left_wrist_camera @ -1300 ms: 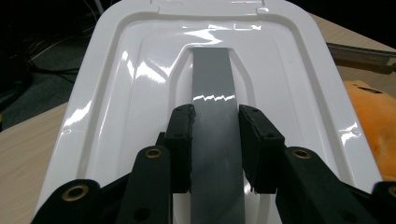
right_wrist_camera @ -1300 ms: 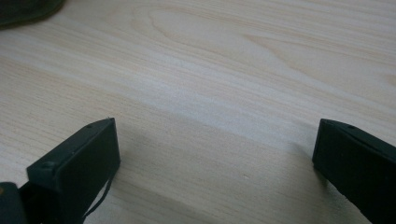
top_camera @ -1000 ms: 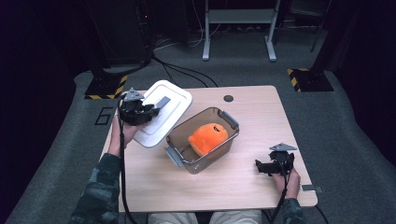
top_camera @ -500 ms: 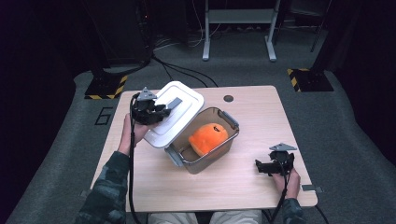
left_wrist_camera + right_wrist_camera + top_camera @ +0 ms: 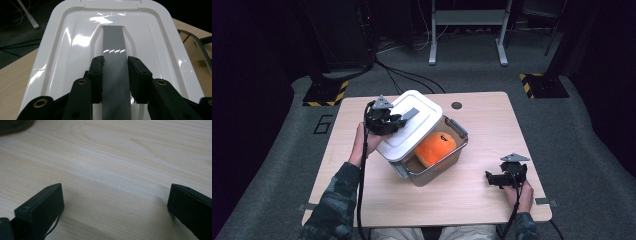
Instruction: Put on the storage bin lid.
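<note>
One lid [image 5: 110, 45] between left gripper [image 5: 115, 75] jaws.

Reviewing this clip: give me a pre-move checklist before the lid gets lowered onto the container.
1. Left gripper clamped on the lid's grey handle: ok.
2. White lid square over the clear container: not ok, tilted, covering one side only.
3. Orange object below the rim: cannot tell.
4. Right gripper away from the container: ok, open over the table.
5. Latches free: cannot tell.

White lid [image 5: 409, 125] tilted over the box's [image 5: 447, 165] left half; right half over orange object [image 5: 435, 148] open.
</note>
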`<state>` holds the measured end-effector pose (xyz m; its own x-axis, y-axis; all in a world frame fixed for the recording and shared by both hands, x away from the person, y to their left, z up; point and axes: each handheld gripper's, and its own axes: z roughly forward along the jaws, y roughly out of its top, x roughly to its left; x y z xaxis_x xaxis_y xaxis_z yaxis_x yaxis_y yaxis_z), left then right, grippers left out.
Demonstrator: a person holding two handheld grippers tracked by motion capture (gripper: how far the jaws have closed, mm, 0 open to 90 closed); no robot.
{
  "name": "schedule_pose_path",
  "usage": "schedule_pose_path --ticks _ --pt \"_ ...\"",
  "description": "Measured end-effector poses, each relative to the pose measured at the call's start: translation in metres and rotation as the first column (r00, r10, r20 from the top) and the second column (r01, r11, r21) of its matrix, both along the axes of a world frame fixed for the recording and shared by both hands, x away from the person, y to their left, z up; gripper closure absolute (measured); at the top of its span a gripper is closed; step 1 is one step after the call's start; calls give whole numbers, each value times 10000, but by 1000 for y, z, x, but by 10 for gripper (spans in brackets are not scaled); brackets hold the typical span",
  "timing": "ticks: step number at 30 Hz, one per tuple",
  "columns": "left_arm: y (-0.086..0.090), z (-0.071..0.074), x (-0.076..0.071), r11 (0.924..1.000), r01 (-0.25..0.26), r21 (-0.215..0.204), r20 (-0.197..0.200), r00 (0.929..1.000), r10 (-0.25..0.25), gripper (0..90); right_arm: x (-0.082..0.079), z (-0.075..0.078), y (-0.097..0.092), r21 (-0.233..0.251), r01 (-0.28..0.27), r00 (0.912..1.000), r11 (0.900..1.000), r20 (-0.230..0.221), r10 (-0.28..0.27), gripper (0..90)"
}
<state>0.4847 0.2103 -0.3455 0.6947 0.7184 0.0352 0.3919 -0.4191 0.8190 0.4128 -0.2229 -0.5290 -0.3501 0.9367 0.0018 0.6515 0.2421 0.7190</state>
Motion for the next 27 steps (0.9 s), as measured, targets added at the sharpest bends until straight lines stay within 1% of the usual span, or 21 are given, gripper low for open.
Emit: schedule_pose_path --ticks 6,9,10,11,12,15,18,20,23,27 --pt "-15 -4 -1 9994 327 61 -151 9994 -326 663 0 0 0 14 29 10000 10000 -3 -29 0" --pt "-20 -5 -2 9987 468 196 -179 9988 -464 662 0 0 0 11 33 10000 10000 -2 -33 0" --pt "-20 -5 -2 9987 468 196 -179 9988 -464 662 0 0 0 9 35 10000 10000 -1 -35 0" --pt "-24 -7 -3 9987 484 134 -219 9986 -481 662 0 0 0 8 38 10000 10000 2 -38 0" --pt "-25 -7 -3 9982 560 223 -234 9982 -554 662 0 0 0 10 43 10000 10000 -3 -43 0" --pt "-31 -10 -4 9973 707 204 -325 9970 -700 662 0 0 0 10 41 10000 10000 -1 -41 0" --pt "-36 -12 -4 9958 867 291 -391 9956 -855 662 0 0 0 8 38 10000 10000 1 -38 0" --pt "-38 -12 -4 9958 875 263 -402 9954 -865 662 0 0 0 11 36 10000 10000 -2 -36 0" --pt "-45 -14 -5 9939 1066 295 -518 9931 -1050 662 0 0 0 11 40 10000 10000 -3 -40 0" --pt "-51 -17 -6 9924 1193 293 -624 9911 -1173 662 0 0 0 9 44 10000 10000 -2 -44 0"
